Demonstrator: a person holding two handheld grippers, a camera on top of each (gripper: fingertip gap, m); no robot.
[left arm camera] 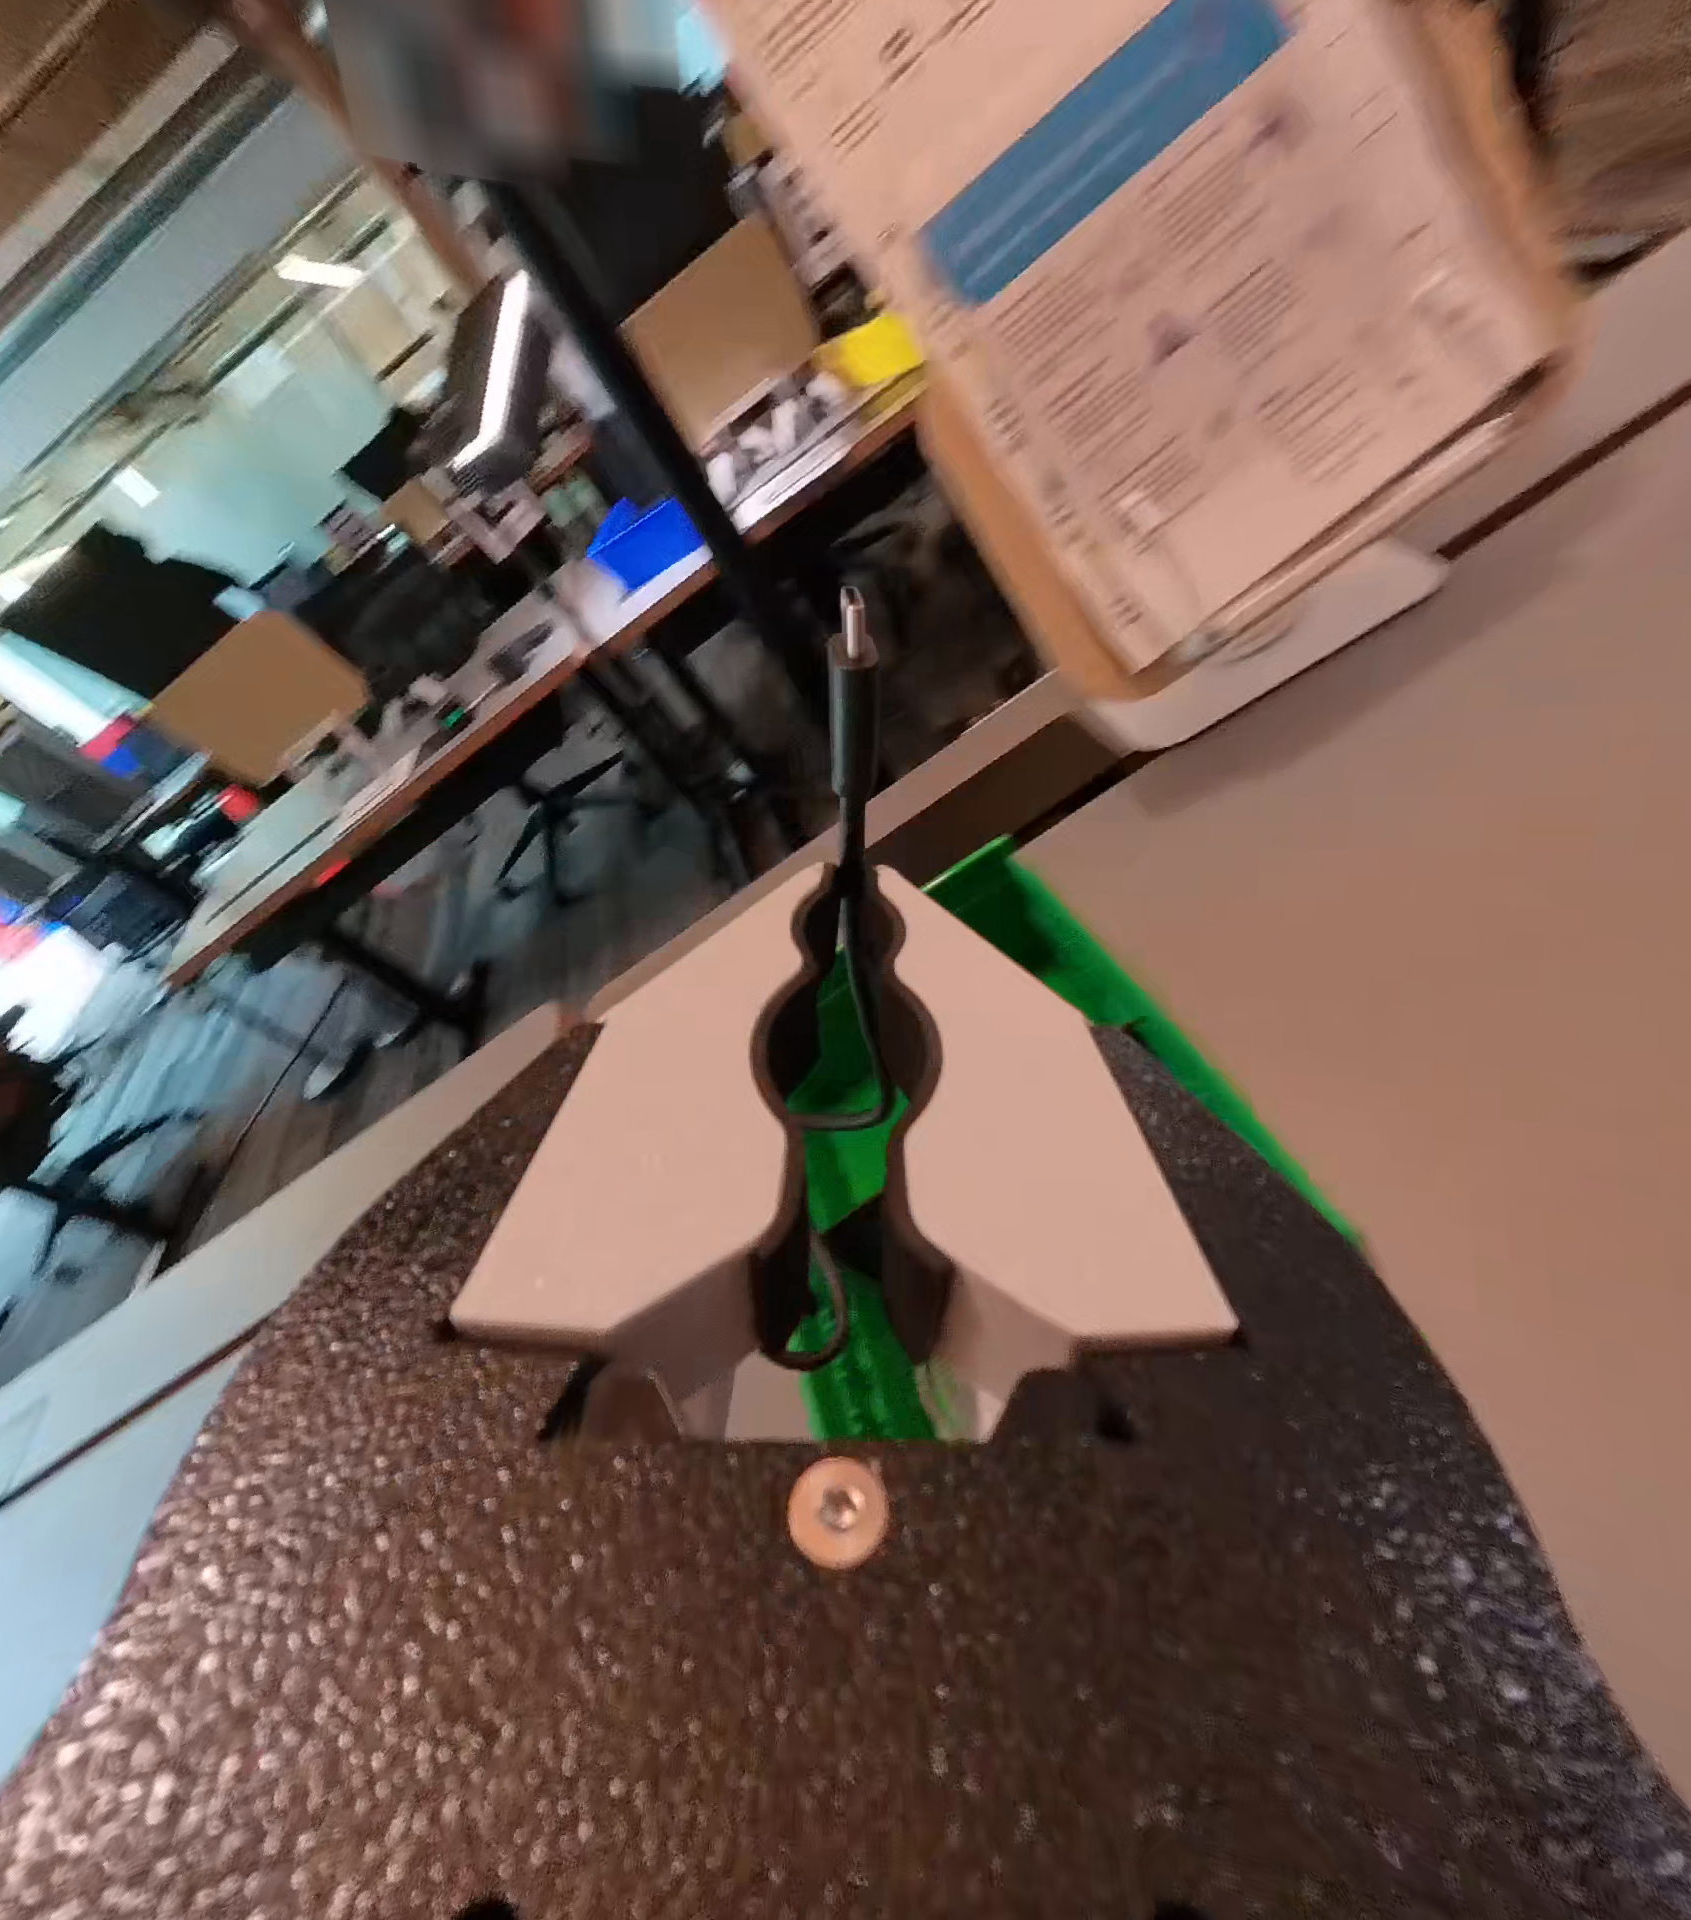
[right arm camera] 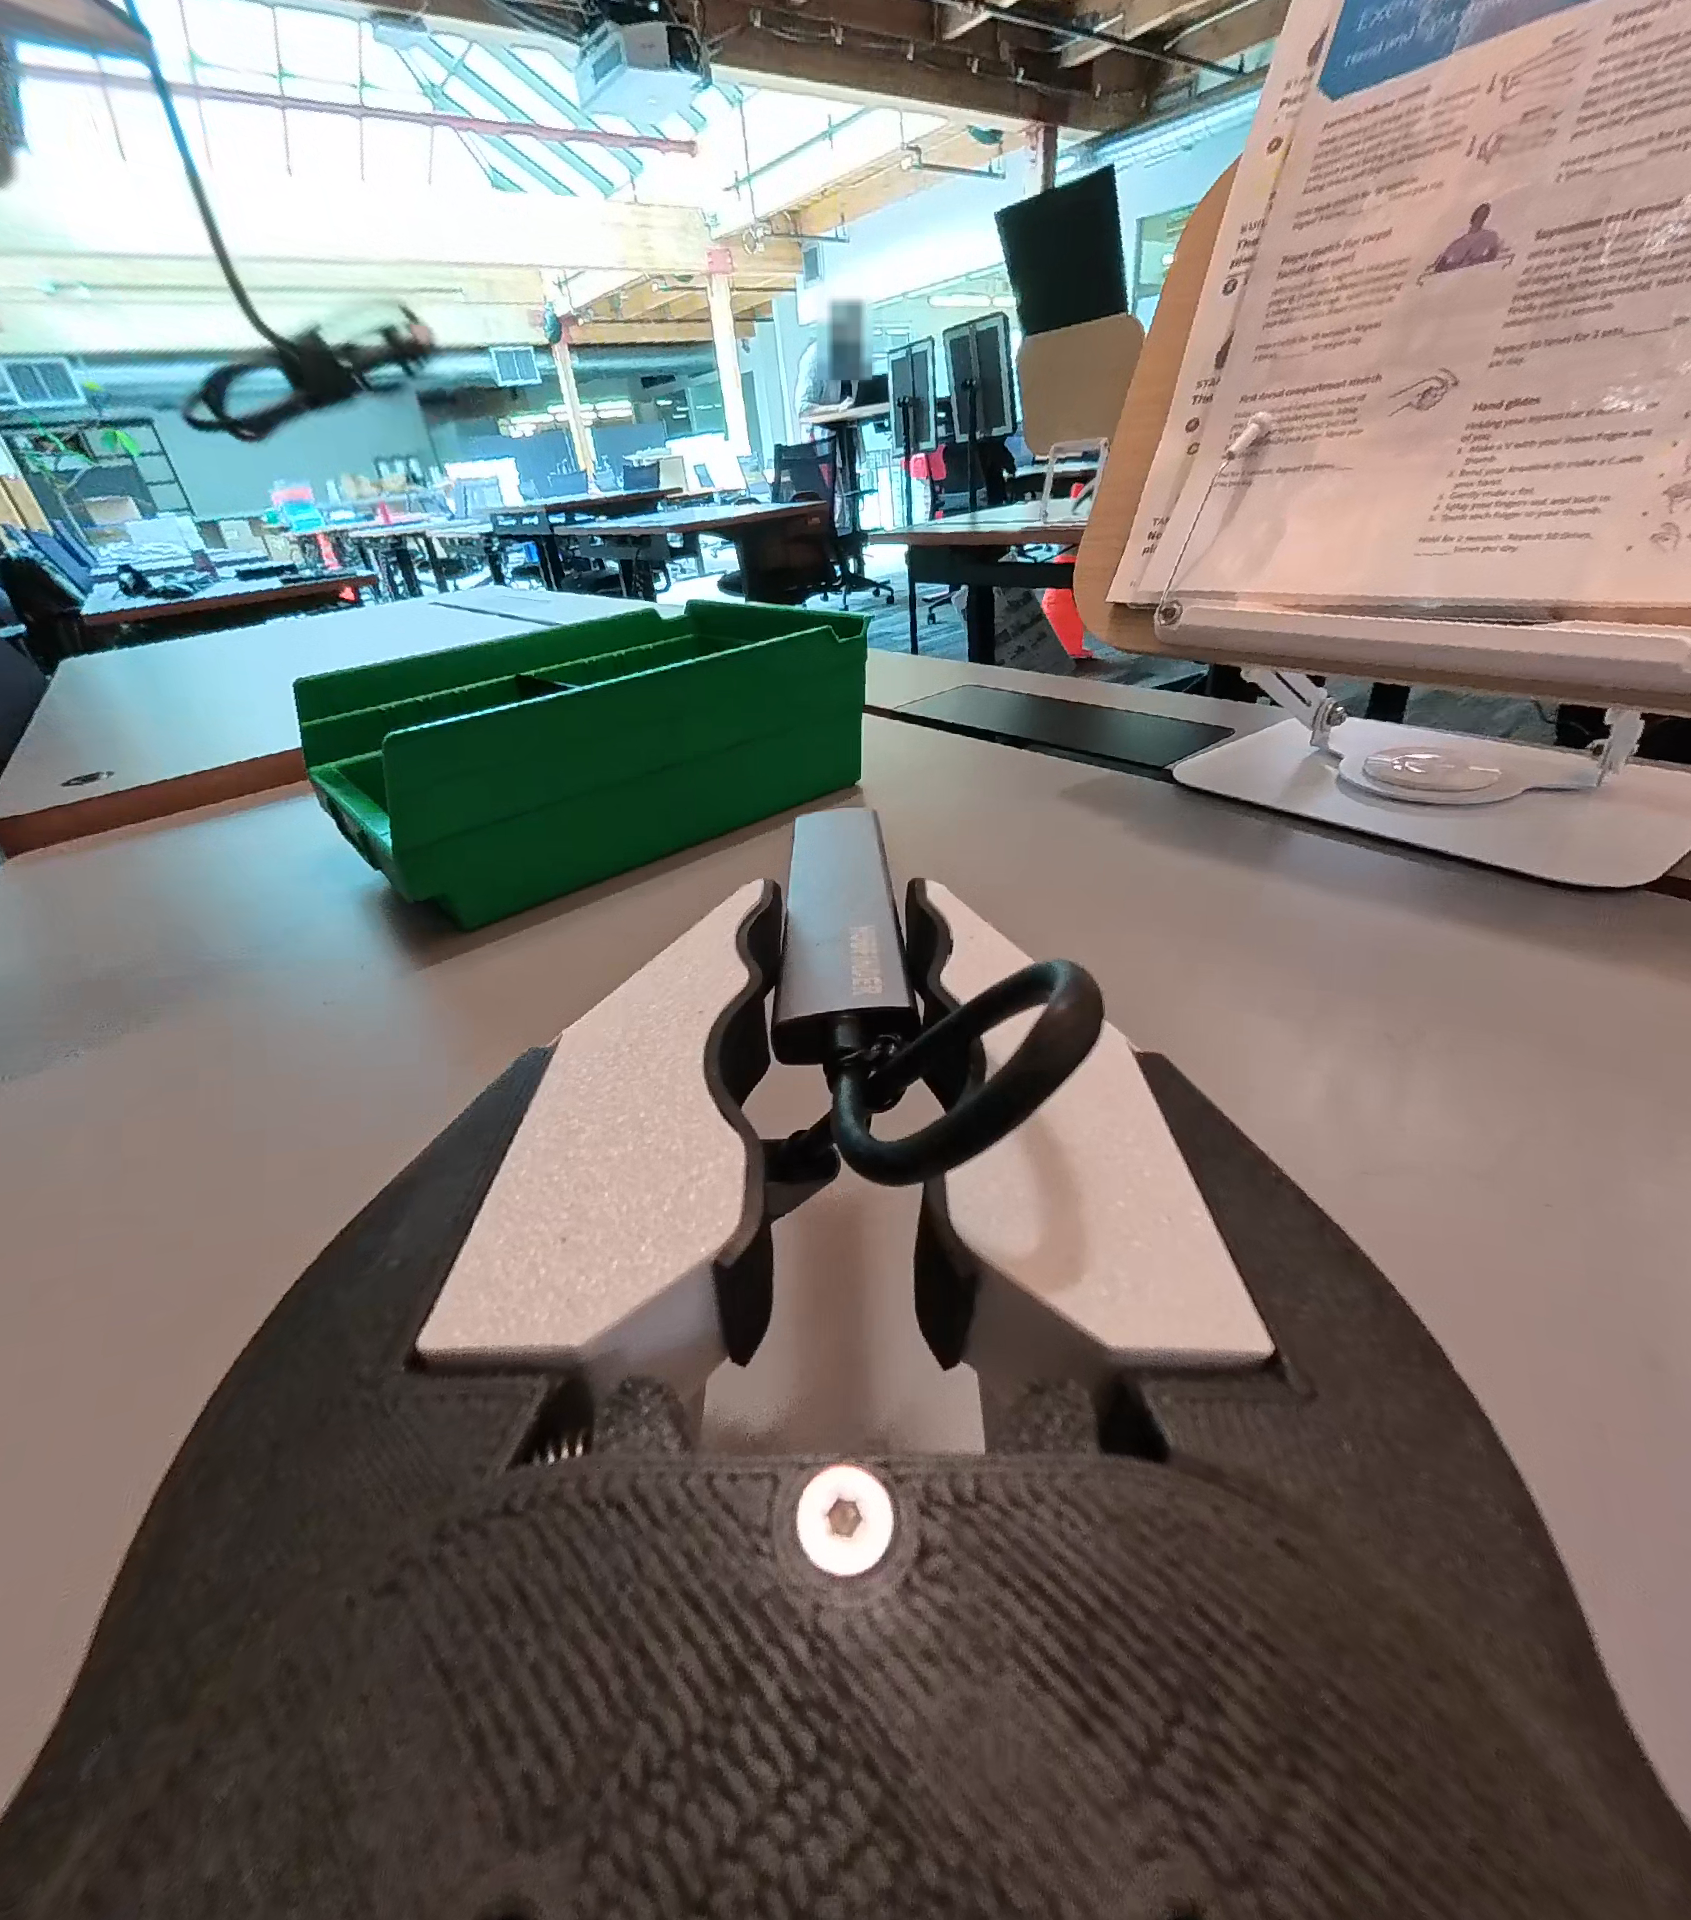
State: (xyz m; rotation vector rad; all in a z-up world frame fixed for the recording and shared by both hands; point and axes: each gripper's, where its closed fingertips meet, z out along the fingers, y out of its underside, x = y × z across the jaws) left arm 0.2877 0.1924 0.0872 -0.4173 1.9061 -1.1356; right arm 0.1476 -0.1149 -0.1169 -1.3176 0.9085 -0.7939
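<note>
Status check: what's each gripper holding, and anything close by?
Left gripper shut on black cable, plug forward. Right gripper shut on dark slim device. Green bin ahead; document stand right.

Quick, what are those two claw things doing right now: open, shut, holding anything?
Left gripper: shut on a thin black cable, plug end sticking out.
Right gripper: shut on a small dark gadget with a cord loop.

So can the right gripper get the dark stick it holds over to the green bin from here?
Probably yes. The right gripper is shut on the dark metal stick, and the green bin sits just ahead to its left, top open, with only bare tabletop between.
</note>
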